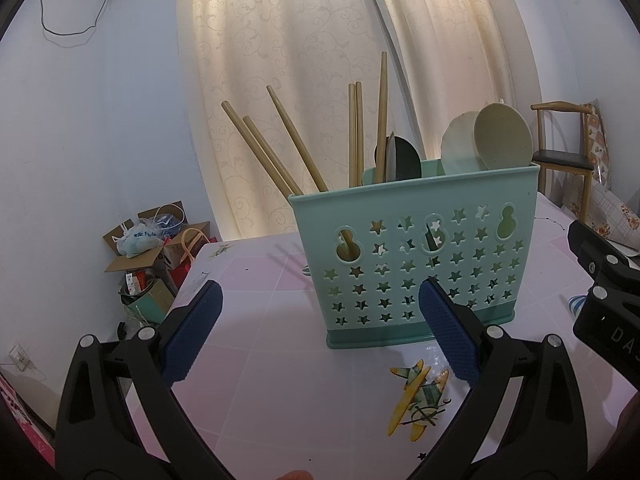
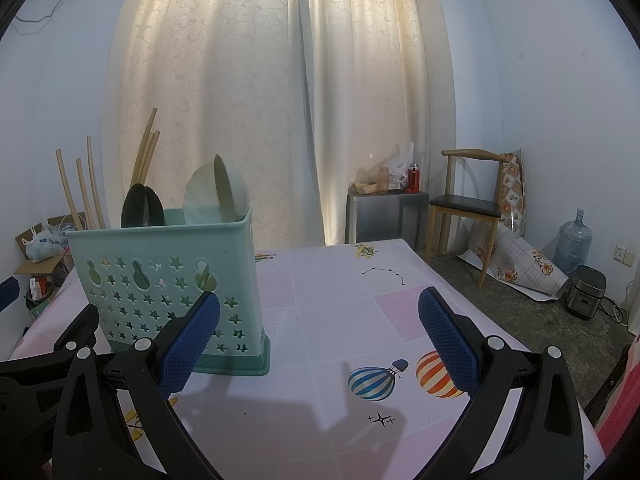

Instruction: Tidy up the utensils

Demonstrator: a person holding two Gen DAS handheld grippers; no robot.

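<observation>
the teal utensil holder (image 1: pixel 416 256) stands upright on the pink bench (image 1: pixel 260 360), holding chopsticks (image 1: pixel 276 152) and spoons (image 1: pixel 500 136). left gripper (image 1: pixel 320 332) and right gripper (image 2: pixel 320 336) hover before it, jaws released and holding nothing.

Left tool (image 1: pixel 320 334) and right tool (image 2: pixel 320 336) agape, empty

A table covered by a pale pink-and-white checked cloth with printed cartoons (image 2: pixel 340 304) is seen in both views. One mint-green plastic utensil caddy with star-shaped cut-outs (image 1: pixel 416 256) is stood upright on it, at 12 o'clock in the left wrist view and at 9 o'clock in the right wrist view (image 2: pixel 172 284). Printed hot-air balloons are shown on the cloth at 5 o'clock of the caddy in the right view.
</observation>
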